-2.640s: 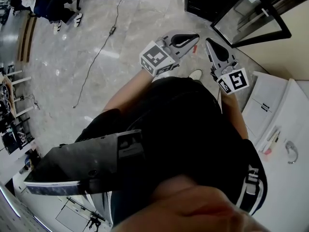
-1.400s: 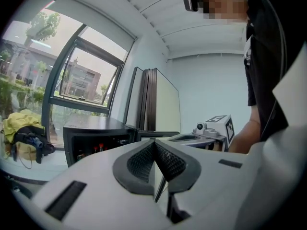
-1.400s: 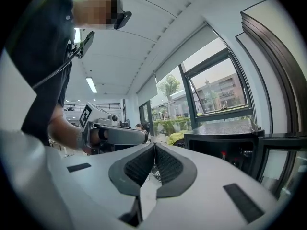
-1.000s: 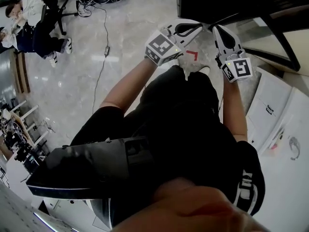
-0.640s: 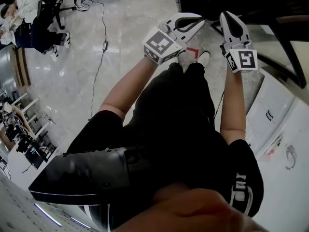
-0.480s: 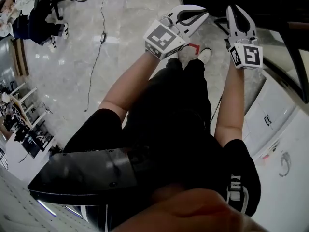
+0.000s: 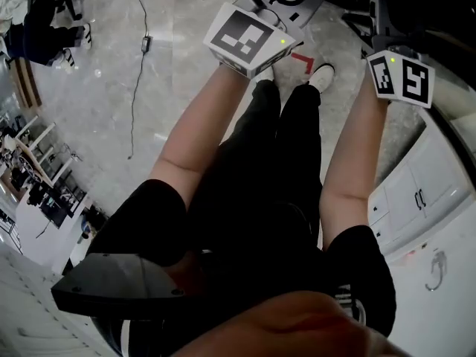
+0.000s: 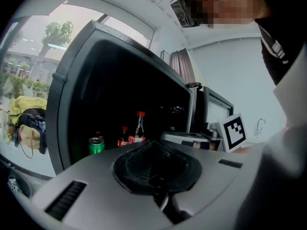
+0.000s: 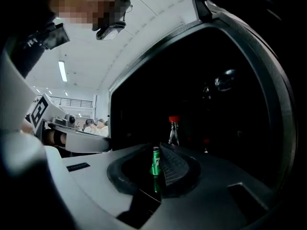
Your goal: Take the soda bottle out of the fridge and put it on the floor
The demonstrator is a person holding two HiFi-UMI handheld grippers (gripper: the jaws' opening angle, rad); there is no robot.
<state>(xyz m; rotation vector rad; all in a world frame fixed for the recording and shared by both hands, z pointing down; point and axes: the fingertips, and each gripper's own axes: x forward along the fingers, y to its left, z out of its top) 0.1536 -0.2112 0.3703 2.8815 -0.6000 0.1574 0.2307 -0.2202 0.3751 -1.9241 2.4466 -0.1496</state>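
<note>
Starting from your left hand-held gripper [image 8: 153, 147]: its jaws are pressed together with nothing in them, and it points at the fridge [image 8: 62, 104] from outside its front. Your right hand-held gripper [image 9: 157, 152] has its jaws parted only a slit and is also empty. The green can [image 9: 155, 161] seen through that slit stands inside the fridge, not in the grip.

The soda bottle [image 8: 139, 128], red-capped and upright, is inside the fridge near the middle of its dark opening. A shorter red-capped bottle [image 8: 124, 136] stands just beside it, and the can is nearer the fridge's left frame.

I'd judge this the reach-in step, with no grasp begun. Next you need to spread one pair of jaws wide, pass them into the fridge around the bottle's body clear of its neighbours, and close firmly before bringing it out to the floor [image 7: 111, 88] before the fridge.
</note>
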